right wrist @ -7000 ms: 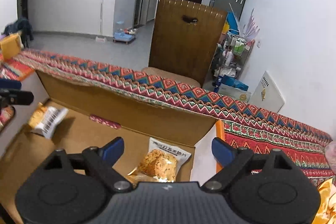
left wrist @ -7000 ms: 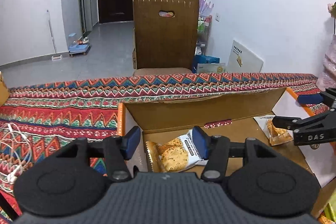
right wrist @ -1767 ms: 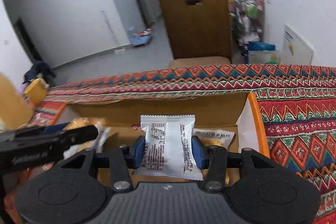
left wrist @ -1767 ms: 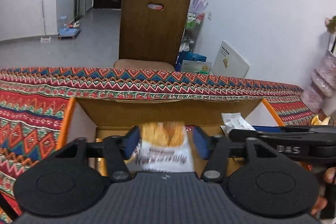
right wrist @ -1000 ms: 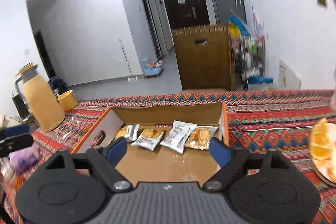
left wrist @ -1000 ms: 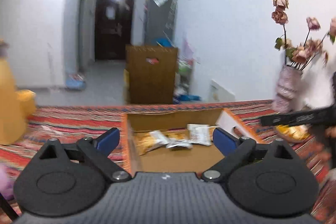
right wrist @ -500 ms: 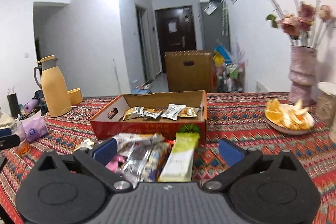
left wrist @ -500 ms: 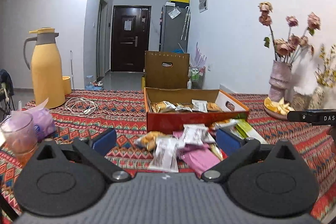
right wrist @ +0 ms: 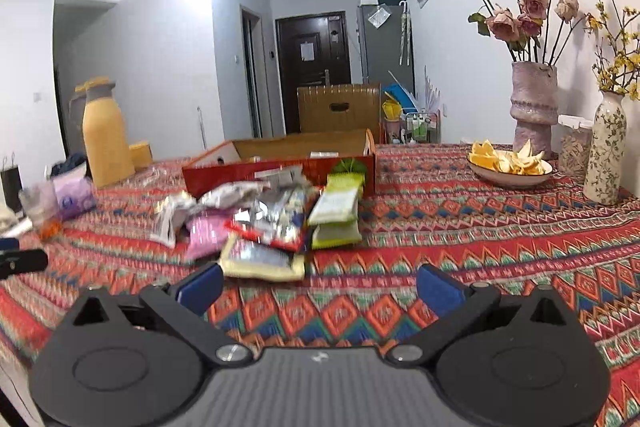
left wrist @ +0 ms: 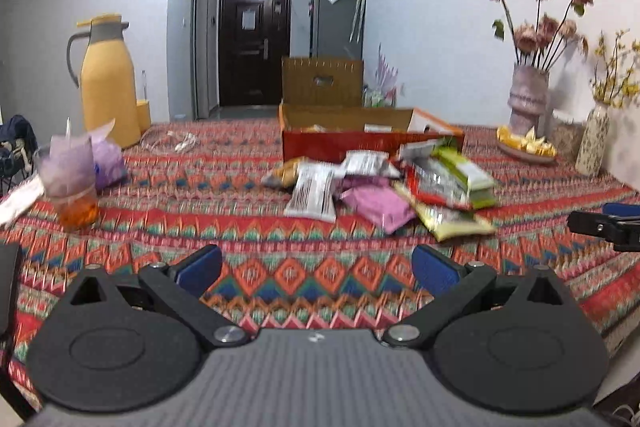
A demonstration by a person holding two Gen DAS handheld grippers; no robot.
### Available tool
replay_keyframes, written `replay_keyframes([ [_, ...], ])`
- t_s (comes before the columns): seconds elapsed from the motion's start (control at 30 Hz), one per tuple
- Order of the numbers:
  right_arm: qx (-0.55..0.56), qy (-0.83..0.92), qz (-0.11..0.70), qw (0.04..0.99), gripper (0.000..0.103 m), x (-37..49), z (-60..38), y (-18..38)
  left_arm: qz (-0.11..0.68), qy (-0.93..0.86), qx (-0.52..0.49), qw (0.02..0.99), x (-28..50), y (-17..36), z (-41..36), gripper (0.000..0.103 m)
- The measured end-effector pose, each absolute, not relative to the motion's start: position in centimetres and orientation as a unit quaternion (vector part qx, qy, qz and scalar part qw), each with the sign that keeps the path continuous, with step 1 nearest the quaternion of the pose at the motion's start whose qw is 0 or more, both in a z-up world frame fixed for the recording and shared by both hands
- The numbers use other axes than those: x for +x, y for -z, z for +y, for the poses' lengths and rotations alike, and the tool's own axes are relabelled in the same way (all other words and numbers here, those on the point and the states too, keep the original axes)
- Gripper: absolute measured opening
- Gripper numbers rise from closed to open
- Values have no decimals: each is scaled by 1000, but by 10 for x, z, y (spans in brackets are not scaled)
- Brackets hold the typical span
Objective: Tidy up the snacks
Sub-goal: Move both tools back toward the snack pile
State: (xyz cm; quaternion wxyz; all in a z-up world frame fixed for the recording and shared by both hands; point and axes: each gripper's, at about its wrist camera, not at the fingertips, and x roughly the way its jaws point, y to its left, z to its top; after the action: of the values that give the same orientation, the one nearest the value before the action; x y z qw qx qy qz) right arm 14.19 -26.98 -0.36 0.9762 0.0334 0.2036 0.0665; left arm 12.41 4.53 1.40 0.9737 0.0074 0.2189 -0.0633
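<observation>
- Left gripper [left wrist: 316,265]: jaws spread wide, nothing between the blue pads, held low over the near edge of the patterned tablecloth [left wrist: 248,227]; probably a rest pose between picks, pointed at the pile
- Right gripper [right wrist: 318,287]: jaws likewise wide apart and empty, on the right side of the pile, its tip just visible at the right edge of the left view
- Loose snack pile [left wrist: 384,183] heaped on the cloth just in front of the red cardboard box [left wrist: 360,143]; heaped close to the box, likely to keep each carry short
- White striped packet [left wrist: 314,193] at the near left of the pile, pink packet [left wrist: 380,205] beside it, green packets [right wrist: 336,207] leaning toward the box wall on the right
- Few packets already lying inside the box along its far wall; most of the sorting judged not yet done
- Yellow jug [left wrist: 106,79] and plastic cup [left wrist: 72,183] far left, fruit plate [right wrist: 508,167] and flower vase [right wrist: 534,103] far right, all well apart from the pile, so no obstruction
- Overlapped, slippery wrappers: risk of pinching two at once
</observation>
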Motion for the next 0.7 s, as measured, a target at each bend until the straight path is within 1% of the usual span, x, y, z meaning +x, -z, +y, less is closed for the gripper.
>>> replay_keyframes([
  [0.33, 33, -58, 234, 970, 103, 140, -274, 21, 243, 55, 17, 968, 133, -6, 39, 103],
  [0.7, 37, -56, 246, 967, 103, 163, -277, 25, 257, 59, 19, 964, 170, -2, 34, 103],
])
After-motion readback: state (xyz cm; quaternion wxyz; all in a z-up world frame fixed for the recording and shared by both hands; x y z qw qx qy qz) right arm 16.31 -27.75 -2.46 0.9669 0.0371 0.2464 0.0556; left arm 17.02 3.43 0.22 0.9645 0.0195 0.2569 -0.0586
